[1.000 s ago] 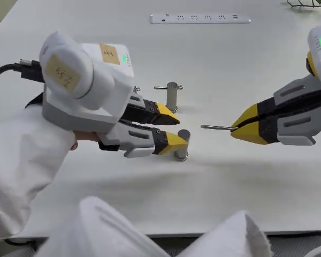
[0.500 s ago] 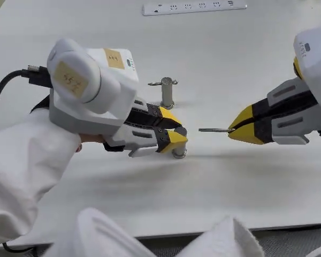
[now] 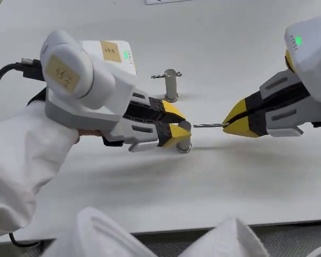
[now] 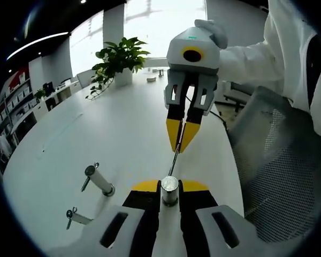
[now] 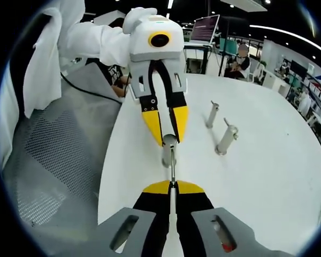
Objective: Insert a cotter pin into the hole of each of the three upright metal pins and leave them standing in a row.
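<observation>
Our left gripper [image 3: 177,125] has its fingers [image 3: 170,110] clamped on the third metal pin [image 3: 185,127], which stands upright on the tabletop [image 3: 241,182]. The right gripper [image 3: 228,125] has its fingers [image 3: 243,113] pinched on the cotter pin [image 3: 207,125], held level, its free tip at the pin's head. Whether it has entered the hole we cannot tell, as the left fingers crowd that spot. Behind, two other pins [image 5: 226,139] stand with cotter pins already through.

We judge the metal pin stiff, dense for its size and smooth, so it may spin or slip in a loose grip, and its small foot makes it easy to topple. The hold belongs on the shank beneath the hole, leaving the hole open. The cotter pin looks light, thin and springy: a push off-axis would bend it, so we would grip it near its looped end and feed it straight.
</observation>
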### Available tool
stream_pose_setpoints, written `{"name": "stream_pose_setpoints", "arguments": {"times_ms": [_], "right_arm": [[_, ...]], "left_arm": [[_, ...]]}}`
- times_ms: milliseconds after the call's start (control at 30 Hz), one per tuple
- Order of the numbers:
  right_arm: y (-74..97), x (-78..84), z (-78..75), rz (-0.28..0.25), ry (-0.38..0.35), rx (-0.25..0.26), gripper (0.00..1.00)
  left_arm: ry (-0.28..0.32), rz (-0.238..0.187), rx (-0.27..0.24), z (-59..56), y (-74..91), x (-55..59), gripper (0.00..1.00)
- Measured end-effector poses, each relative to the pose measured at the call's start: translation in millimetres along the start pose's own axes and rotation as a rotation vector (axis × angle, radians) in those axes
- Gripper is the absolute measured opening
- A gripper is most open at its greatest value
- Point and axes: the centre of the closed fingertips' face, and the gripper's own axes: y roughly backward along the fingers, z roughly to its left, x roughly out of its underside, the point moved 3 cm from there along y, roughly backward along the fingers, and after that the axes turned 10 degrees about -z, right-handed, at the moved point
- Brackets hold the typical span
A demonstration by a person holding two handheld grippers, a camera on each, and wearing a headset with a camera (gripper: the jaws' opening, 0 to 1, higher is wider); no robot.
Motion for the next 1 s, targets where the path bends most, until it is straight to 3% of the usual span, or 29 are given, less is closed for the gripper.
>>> {"name": "stream_pose_setpoints", "arguments": {"times_ms": [567,1000], "right_arm": [[-14.3,-0.5,-6.4,-0.018,0.031,-0.049,0.0],[-33.9,-13.9,-3.6,-0.045,0.049,-0.106,0.0]], "left_arm": [[-0.015,0.003,0.026,-0.6,-0.8,-1.0,0.1],[-0.024,0.005,0.033,1.1,-1.8,-0.9,0.1]]}}
